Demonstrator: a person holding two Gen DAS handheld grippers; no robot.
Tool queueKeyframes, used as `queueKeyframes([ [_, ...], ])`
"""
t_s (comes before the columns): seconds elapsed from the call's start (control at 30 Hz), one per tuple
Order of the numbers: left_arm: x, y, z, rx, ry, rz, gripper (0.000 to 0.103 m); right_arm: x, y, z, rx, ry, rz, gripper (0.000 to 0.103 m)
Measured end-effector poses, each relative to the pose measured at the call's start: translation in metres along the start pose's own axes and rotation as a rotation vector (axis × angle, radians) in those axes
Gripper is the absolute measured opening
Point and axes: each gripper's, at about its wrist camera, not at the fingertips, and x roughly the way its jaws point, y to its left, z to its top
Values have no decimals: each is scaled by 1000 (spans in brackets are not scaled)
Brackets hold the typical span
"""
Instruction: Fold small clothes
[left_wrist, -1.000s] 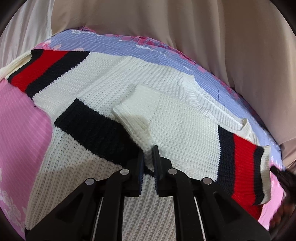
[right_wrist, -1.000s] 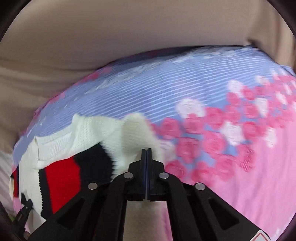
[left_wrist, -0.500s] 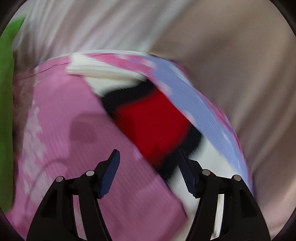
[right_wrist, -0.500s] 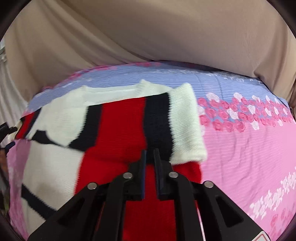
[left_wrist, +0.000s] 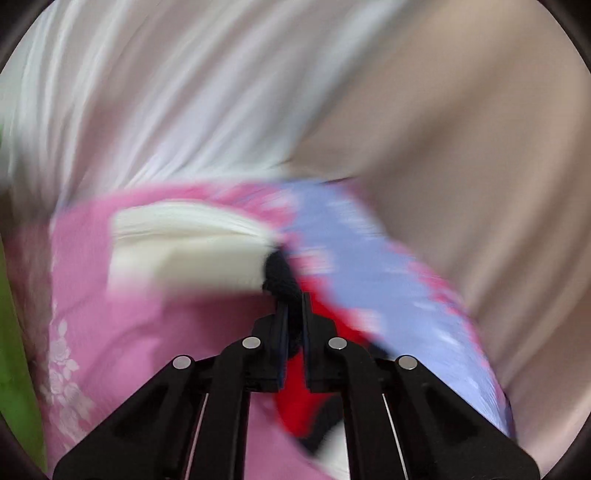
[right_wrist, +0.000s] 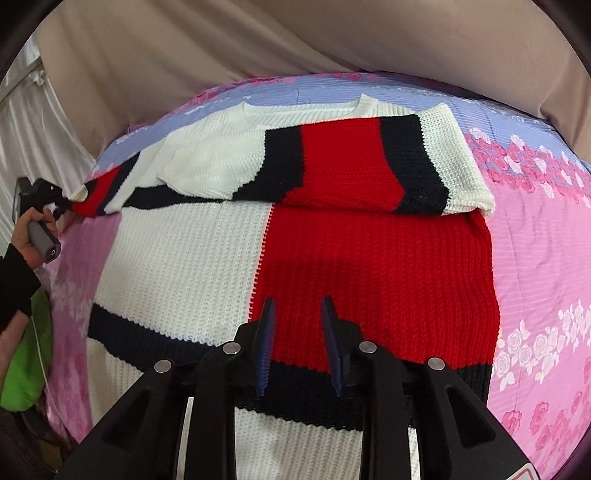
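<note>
A knit sweater in white, red and navy lies spread on the bed. Its right sleeve is folded across the chest. My right gripper is open and empty, hovering over the red body panel. My left gripper is shut on the left sleeve at its navy band, with the white cuff trailing out to the left; the view is motion-blurred. In the right wrist view the left gripper shows at the far left, holding the sleeve end.
The bed has a pink and lilac floral sheet. A beige curtain hangs behind it. A green object sits at the bed's left edge, below the gloved hand.
My left gripper has closed on the left sleeve and is moving fast. My right gripper has opened, let go of the folded right sleeve and drawn back over the body.
</note>
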Motion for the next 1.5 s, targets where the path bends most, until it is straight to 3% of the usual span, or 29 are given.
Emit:
queueKeyframes([
  [0.1, -51, -103, -41, 219, -30, -186, 5, -5, -6, 1, 14, -23, 9, 29],
  [0.17, -70, -161, -92, 337, 49, -303, 6, -7, -12, 1, 29, -36, 8, 30],
  [0.2, -74, -188, -131, 395, 126, -353, 6, -8, -16, 1, 39, -40, 4, 30],
  [0.27, -72, -218, -201, 495, 257, -379, 8, -10, -30, -1, 68, -41, -18, 31],
  [0.33, -65, -224, -268, 539, 402, -354, 9, -12, -49, -5, 114, -41, -40, 31],
  [0.4, -66, -213, -297, 522, 465, -331, 11, -16, -67, -8, 155, -41, -60, 31],
  [0.47, -72, -196, -299, 470, 460, -315, 30, -21, -84, -8, 180, -49, -73, 38],
  [0.53, -75, -172, -279, 376, 425, -299, 42, -22, -95, -2, 185, -58, -59, 45],
  [0.6, -67, -151, -250, 269, 393, -264, 45, -17, -100, 12, 188, -58, -2, 47],
  [0.7, -42, -118, -211, 124, 389, -189, 48, 3, -101, 44, 241, -48, 151, 50],
  [0.77, -30, -96, -195, 62, 399, -149, 48, 19, -82, 67, 216, -41, 156, 51],
  [0.87, -14, -77, -177, 6, 401, -112, 48, 33, -14, 89, -78, -97, 52, 51],
  [0.97, -4, -59, -166, -12, 411, -104, 48, 56, 55, 94, -366, -113, 14, 60],
  [1.07, 3, -59, -167, 10, 408, -91, 48, 89, 101, 94, -540, -97, -22, 66],
  [1.1, 4, -61, -167, 21, 408, -88, 48, 103, 110, 95, -572, -75, -33, 65],
  [1.13, 8, -62, -165, 25, 410, -87, 48, 116, 114, 97, -589, -60, -49, 53],
  [1.17, 7, -62, -164, 26, 412, -89, 48, 122, 115, 99, -588, -45, -54, 20],
  [1.2, 7, -62, -164, 29, 415, -90, 48, 124, 110, 106, -555, -42, -51, 12],
  [1.23, 8, -62, -164, 39, 415, -88, 48, 118, 97, 116, -476, -53, -15, 11],
  [1.27, 9, -61, -164, 48, 415, -88, 48, 99, 68, 132, -310, -92, 81, 11],
  [1.33, 7, -62, -164, 67, 417, -87, 48, 60, 1, 152, -1, -189, 154, 12],
  [1.4, -3, -62, -166, 32, 421, -116, 48, 36, -71, 150, 276, -245, 202, 13],
  [1.43, -8, -64, -168, 15, 429, -140, 49, 33, -111, 143, 408, -247, 202, 16],
  [1.5, -16, -71, -176, -14, 456, -177, 57, 46, -149, 136, 475, -195, 147, 17],
])
